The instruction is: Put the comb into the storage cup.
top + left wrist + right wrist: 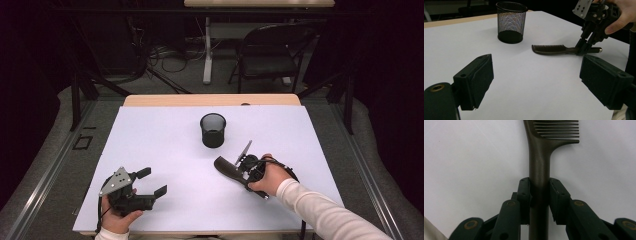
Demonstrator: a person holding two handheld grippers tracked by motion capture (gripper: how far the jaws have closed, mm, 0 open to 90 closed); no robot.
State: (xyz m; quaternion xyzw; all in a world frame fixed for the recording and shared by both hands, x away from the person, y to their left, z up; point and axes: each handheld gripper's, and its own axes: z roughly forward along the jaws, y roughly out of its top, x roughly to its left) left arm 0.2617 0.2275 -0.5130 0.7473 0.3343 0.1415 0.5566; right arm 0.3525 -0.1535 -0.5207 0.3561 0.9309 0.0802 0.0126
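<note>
The right gripper [539, 200] pinches the comb [539, 170] by its handle and should lift it level toward the cup [213, 130], while the left gripper [151, 182] waits spread.

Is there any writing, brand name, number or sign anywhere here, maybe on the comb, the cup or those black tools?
None can be read.
comb: plain dark handle, no lettering.
mesh cup: bare wire mesh, no label.
left gripper and right gripper: black jaws with screws, no markings.
white table cover: blank.
Floor beside the table: a small dark square outline, no text in it.
</note>
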